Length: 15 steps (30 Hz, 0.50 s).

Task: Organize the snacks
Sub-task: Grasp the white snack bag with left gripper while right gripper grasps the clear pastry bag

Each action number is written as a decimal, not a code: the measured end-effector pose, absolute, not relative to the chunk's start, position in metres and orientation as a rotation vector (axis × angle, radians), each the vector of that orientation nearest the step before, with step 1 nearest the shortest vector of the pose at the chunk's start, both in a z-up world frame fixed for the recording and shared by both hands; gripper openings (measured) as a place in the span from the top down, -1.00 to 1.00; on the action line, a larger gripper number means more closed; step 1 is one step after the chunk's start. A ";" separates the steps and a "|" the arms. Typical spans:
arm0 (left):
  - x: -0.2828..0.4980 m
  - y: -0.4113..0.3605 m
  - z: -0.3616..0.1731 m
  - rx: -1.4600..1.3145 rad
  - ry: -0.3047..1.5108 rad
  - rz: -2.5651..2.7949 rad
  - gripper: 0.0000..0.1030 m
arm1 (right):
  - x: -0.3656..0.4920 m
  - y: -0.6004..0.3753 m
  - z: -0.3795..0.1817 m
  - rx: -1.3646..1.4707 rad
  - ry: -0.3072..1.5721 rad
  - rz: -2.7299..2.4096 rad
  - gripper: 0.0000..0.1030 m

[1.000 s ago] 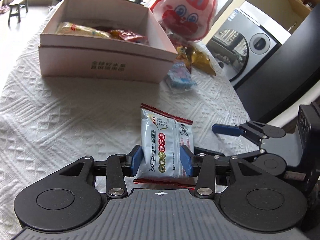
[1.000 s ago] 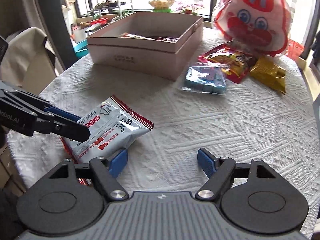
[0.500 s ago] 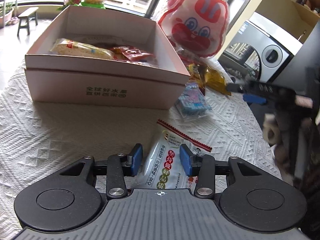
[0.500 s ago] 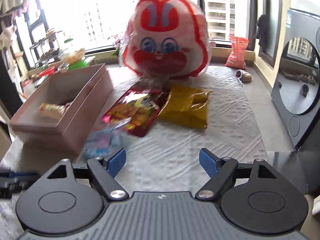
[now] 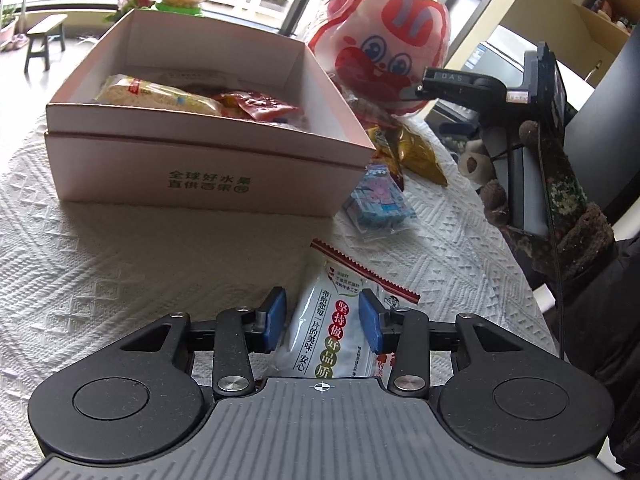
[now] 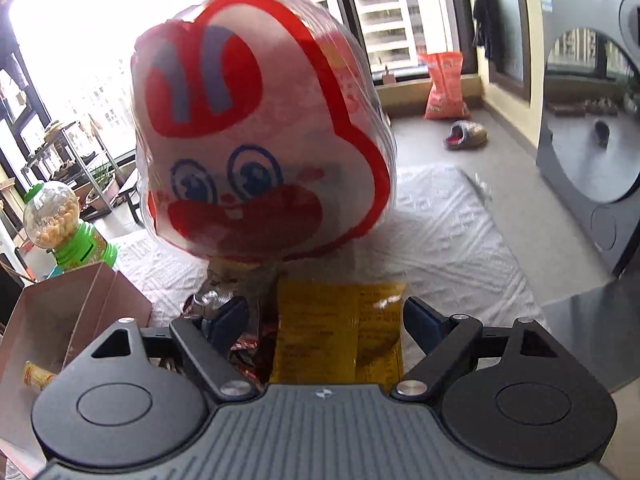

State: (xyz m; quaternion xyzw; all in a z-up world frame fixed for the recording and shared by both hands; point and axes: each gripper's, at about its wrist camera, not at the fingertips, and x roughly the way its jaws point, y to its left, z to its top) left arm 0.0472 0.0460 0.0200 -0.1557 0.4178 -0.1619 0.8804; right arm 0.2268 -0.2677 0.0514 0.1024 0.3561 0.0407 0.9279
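1. Table under white textured cloth (image 5: pixel 100 272), by big windows with tower blocks outside; grey round-door machine (image 6: pixel 592 120) off to the right.
2. Left gripper (image 5: pixel 322 316): blue pads clamped on white packet (image 5: pixel 316 344). The packet sits tilted between them, with its red serrated end pointing away toward the box. The right pad overlaps the packet face; the left pad sits at its edge.
3. Pink box (image 5: pixel 200 176) stands open beyond the left gripper on the cloth, apart from the white packet. Inside are a pale yellow packet (image 5: pixel 160 96) and a red packet (image 5: pixel 256 106), touching each other.
4. Blue packet (image 5: pixel 378 204) lies flat just beside the box's right corner, between the box and the white packet.
5. Right gripper (image 6: pixel 324 320): jaws opening, wide apart, pads pressing on nothing. It points down at the pile to the right of the box. In the left wrist view it shows up high on the right, in front of the rabbit bag.
6. Yellow packet (image 6: pixel 336 320) lies on the cloth, framed between the right jaws. Something red and crinkly sits just to its left; it's blurred, so I can't tell what it is.
7. Rabbit bag (image 6: pixel 248 140), red and white, stands upright right behind the yellow packet.
8. Candy dispenser (image 6: pixel 60 220) with a green base stands at the far side of the box.
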 end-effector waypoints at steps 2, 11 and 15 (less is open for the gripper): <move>0.047 0.045 0.020 -0.318 0.868 -0.336 0.14 | 0.233 -0.253 0.058 0.172 0.719 0.093 -0.67; 0.045 0.049 0.018 -0.321 0.860 -0.359 0.14 | 0.273 -0.177 0.034 -0.010 0.797 0.099 -0.54; 0.041 0.051 0.016 -0.324 0.848 -0.368 0.14 | 0.258 -0.183 0.038 0.035 0.845 0.183 0.05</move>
